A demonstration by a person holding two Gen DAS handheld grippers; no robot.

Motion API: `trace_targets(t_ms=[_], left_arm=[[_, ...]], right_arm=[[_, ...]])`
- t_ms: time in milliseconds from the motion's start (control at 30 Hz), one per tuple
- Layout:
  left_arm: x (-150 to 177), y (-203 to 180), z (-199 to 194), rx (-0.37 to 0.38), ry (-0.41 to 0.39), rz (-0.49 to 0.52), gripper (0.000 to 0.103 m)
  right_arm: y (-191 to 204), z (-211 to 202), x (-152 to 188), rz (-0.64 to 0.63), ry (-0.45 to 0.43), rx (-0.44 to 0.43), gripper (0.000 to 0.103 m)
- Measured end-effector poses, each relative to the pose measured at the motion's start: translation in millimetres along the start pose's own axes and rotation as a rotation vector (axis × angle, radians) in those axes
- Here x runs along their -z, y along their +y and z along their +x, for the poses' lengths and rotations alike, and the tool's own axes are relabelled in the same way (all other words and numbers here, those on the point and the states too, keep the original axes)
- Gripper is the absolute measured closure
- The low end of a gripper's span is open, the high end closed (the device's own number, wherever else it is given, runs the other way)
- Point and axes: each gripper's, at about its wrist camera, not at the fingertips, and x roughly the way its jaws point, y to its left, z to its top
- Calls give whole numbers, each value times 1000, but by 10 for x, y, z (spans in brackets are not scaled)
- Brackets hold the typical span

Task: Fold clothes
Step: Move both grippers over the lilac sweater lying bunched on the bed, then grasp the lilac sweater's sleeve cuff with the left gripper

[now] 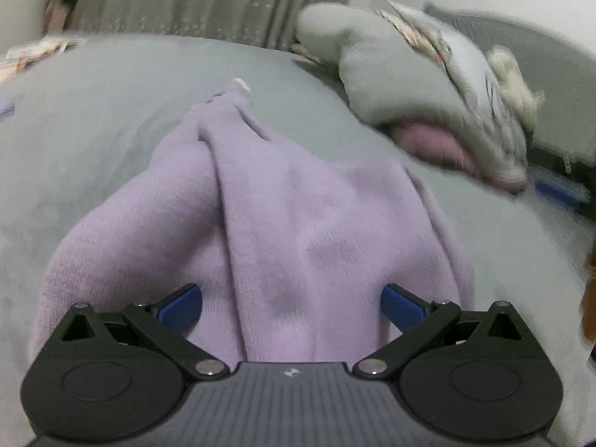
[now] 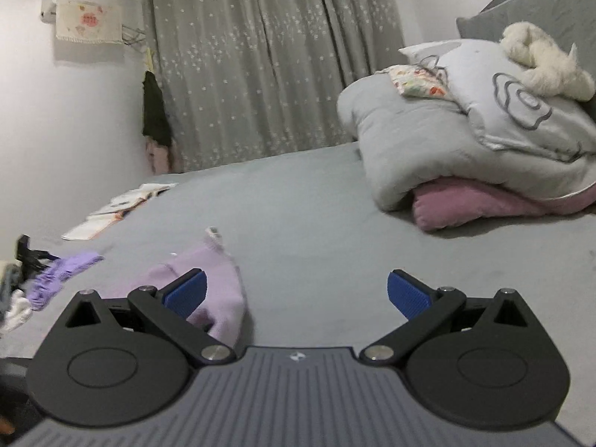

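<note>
A lilac knit garment [image 1: 268, 223] lies bunched on the grey bed sheet [image 1: 93, 119], with a white label at its far end. My left gripper [image 1: 291, 303] is open, its blue pads wide apart, right over the garment's near part with fabric lying between them. In the right wrist view the same garment [image 2: 212, 283] lies low at left. My right gripper [image 2: 297, 290] is open and empty above bare sheet [image 2: 316, 223], the garment beside its left pad [image 2: 186, 290].
A folded grey quilt [image 2: 428, 138] with pillows, a pink cushion [image 2: 484, 205] and a white fluffy item [image 2: 540, 59] is piled at the right. Papers [image 2: 123, 205] and a purple cloth [image 2: 63, 272] lie at the left. Grey curtains [image 2: 260, 56] hang behind the bed.
</note>
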Motion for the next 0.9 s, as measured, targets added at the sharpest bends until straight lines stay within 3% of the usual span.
trace_targets(t_ms=[67,133,167,200,233,267,333,467,533,567,633,667,733,800,900], left_arm=[[143,67,-116,76,-54,-38,2],[-143,-252,130,144,-65,-54,17],[-109,-280,39,130,-54,-26,21],[-65,-301,-64,114,-42,4,30],[-39,-503,77,79,-27,35,43],[122,-599,41,49,-9,85,47],[146,-816,44,32,0,125,57],[11,-1113,138,-7,25,186,72],[120,-1042,57,-6,27,146,83],[-35,-993,92,14,11,115,85],[6,-1028,-100,44,-68,36,89],[-268,-767,-60,88,-101,9,89],[-412,-575,-264,167,-157,-65,89],[-516,-415,-377,235,-164,-98,89],[-559,-326,-309,182,-84,-11,89]], right_arm=[[-2,-20,-8,-2,-6,-19,1],[-26,-45,-14,9,-13,-37,1],[-34,-60,-10,15,-15,-43,1],[-42,-75,-7,21,-17,-49,1],[-50,-86,-6,29,-18,-54,1],[-57,-94,-4,36,-19,-59,1],[-50,-85,4,41,-13,-65,1],[-26,-64,14,41,-5,-68,1],[-17,-55,27,42,0,-67,1],[-29,-42,32,46,8,-67,1],[-55,-17,42,53,24,-65,0],[-67,-4,47,56,32,-64,0],[-95,23,59,65,48,-63,0],[-131,56,87,91,70,-67,0],[-150,93,129,128,96,-70,0]])
